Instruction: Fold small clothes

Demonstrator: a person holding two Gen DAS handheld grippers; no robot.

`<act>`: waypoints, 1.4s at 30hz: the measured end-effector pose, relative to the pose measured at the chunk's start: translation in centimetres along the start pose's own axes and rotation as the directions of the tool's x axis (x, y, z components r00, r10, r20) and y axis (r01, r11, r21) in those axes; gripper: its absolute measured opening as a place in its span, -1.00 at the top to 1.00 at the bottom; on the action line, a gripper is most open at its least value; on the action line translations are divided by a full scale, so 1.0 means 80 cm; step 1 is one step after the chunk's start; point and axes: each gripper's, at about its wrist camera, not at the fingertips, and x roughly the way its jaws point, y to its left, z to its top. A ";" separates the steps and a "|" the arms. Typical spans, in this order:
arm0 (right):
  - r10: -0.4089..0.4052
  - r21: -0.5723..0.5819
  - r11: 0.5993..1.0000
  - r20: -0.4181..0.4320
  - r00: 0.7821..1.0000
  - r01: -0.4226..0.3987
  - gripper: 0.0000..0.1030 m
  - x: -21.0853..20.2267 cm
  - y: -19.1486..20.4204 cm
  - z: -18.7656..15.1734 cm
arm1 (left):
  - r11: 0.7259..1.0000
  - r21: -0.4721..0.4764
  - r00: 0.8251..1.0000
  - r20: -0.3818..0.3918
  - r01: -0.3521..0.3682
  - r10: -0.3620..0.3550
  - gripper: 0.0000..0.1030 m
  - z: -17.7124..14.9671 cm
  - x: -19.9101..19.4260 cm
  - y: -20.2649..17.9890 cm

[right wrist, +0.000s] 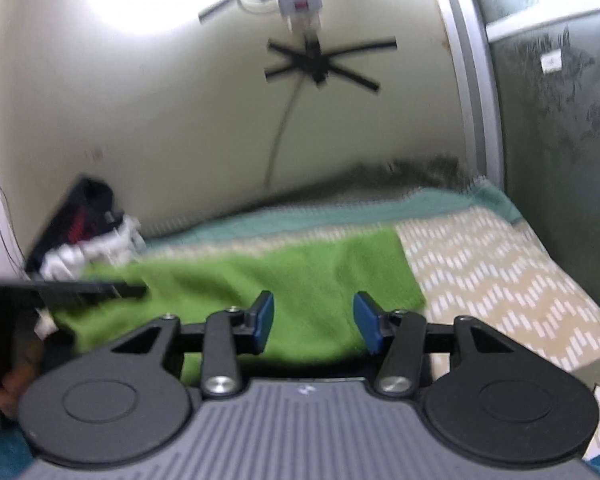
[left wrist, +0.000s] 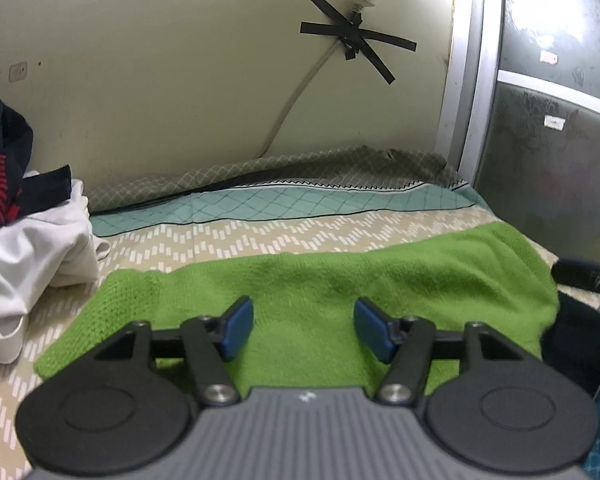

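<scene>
The patterned bedsheet point(left wrist: 260, 236) carries a green knitted cloth point(left wrist: 300, 280) spread flat near the front edge, with a heap of white and dark clothes point(left wrist: 24, 216) just beside its left end. The left gripper point(left wrist: 296, 330) and right gripper point(right wrist: 314, 322) both hover over it, jaws parted and empty. A good fold likely needs each pinching a near corner evenly, lifting together.

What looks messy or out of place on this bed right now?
The crumpled white garment with a dark navy and red piece on top sits heaped by the wall, unfolded. The green knitted cloth lies flat but slightly skewed. A cable is fixed up with crossed black tape strips.
</scene>
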 end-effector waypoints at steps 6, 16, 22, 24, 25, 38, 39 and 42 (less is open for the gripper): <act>0.052 -0.121 0.990 -0.180 0.982 -0.075 -0.10 0.036 0.044 -0.022 | 1.000 0.002 1.000 -0.010 0.001 -0.001 -0.17 0.000 0.001 0.000; 0.136 0.034 0.991 -0.123 0.983 -0.133 -0.16 0.024 0.019 -0.025 | 0.999 0.045 0.999 -0.044 0.023 -0.021 -0.52 0.000 0.006 -0.007; 0.127 0.027 0.992 -0.121 0.984 -0.125 -0.15 0.022 0.023 -0.024 | 0.998 0.051 0.997 -0.054 0.048 -0.045 -0.78 -0.001 0.006 -0.007; 0.125 0.022 0.992 -0.127 0.984 -0.123 -0.18 0.023 0.024 -0.024 | 0.995 0.059 0.994 -0.070 0.083 -0.078 -0.97 -0.001 0.008 -0.009; 0.127 0.020 0.992 -0.131 0.983 -0.126 -0.22 0.024 0.025 -0.024 | 0.993 0.072 0.994 -0.078 0.088 -0.083 -0.99 -0.002 0.008 -0.011; 0.112 -0.045 0.992 -0.155 0.982 -0.121 -0.40 0.028 0.038 -0.025 | 0.988 0.142 0.995 -0.090 0.066 -0.054 -1.00 -0.007 0.007 -0.021; 0.109 -0.053 0.992 -0.157 0.982 -0.118 -0.41 0.028 0.039 -0.025 | 0.988 0.141 0.994 -0.090 0.067 -0.054 -1.00 -0.007 0.007 -0.020; 0.104 -0.068 0.991 -0.163 0.981 -0.116 -0.45 0.029 0.043 -0.025 | 0.988 0.139 0.994 -0.091 0.071 -0.059 -0.99 -0.007 0.007 -0.019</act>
